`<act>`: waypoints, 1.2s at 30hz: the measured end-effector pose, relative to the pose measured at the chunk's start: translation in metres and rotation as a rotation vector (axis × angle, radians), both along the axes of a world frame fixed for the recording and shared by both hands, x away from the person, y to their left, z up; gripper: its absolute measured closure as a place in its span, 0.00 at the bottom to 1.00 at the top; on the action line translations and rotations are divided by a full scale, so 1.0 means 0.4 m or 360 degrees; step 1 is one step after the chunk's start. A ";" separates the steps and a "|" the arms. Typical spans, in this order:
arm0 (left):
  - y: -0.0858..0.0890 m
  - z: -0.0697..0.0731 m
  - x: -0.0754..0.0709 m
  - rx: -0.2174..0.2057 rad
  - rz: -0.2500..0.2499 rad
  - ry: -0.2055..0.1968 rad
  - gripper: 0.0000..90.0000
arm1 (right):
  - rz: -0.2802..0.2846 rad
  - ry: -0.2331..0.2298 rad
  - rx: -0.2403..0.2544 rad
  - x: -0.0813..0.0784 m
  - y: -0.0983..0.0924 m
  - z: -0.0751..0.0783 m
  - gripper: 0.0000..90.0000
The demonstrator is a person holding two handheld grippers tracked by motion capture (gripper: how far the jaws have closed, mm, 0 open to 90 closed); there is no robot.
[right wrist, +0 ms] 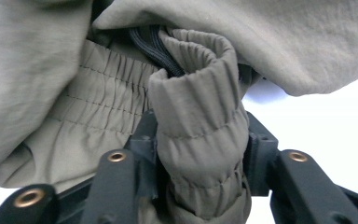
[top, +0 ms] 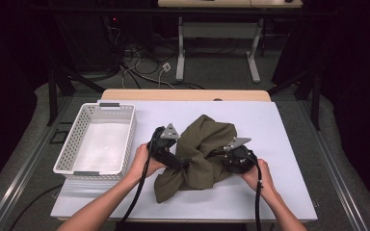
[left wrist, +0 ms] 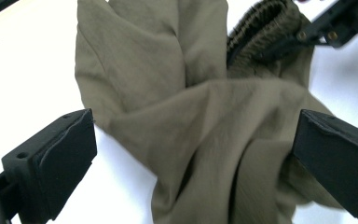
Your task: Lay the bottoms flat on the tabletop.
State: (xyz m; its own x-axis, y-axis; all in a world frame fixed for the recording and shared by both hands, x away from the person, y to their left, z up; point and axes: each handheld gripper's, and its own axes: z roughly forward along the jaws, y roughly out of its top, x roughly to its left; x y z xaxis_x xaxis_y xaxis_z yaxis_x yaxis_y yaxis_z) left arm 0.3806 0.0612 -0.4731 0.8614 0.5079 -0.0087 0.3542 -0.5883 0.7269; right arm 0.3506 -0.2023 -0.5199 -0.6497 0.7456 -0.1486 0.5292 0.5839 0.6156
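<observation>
Nearest the person, two forearms come in over the front edge of the white bench (top: 289,192), each hand carrying a set of tongs. The left tongs (top: 183,162) sit at the left side of a crumpled olive-green garment (top: 202,154), which lies in a heap near the middle of the bench. Their jaws are spread wide; in the left gripper view the two black pads stand well apart on either side of a loose fold of the cloth, neither pad pressing on it.

On the other side of the heap, the right tongs (top: 224,155) are pinching the garment's elastic waistband (right wrist: 200,130). The right gripper view shows a gathered roll of that band squeezed between the jaws, with a black drawcord (right wrist: 156,46) lying in the fold just behind it. The same grip is visible farther off at the top of the left gripper view.

To the left of the garment, and apart from it, a white perforated basket (top: 67,149) stands on the bench. Beyond the bench's far wooden edge, cables trail across the floor.
</observation>
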 end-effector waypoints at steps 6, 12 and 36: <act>-0.069 -0.080 0.075 0.0089 0.0019 0.0151 0.03 | 0.0014 -0.0007 -0.0019 -0.004 0.004 -0.001 0.68; -0.099 -0.152 0.107 0.0153 0.0026 0.0265 0.22 | 0.0020 -0.0008 -0.0013 -0.003 0.004 -0.003 0.67; 0.013 -0.145 -0.041 0.0039 0.0005 0.0036 0.96 | 0.0092 -0.0039 -0.0010 -0.009 0.015 0.010 0.68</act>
State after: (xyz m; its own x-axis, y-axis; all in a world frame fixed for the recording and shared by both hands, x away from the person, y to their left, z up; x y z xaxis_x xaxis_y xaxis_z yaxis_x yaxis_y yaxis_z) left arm 0.3641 0.0663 -0.5311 0.8596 0.5108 -0.0158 0.3722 -0.6047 0.7041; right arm 0.3472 -0.1965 -0.5160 -0.6877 0.7060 -0.1694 0.4794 0.6167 0.6244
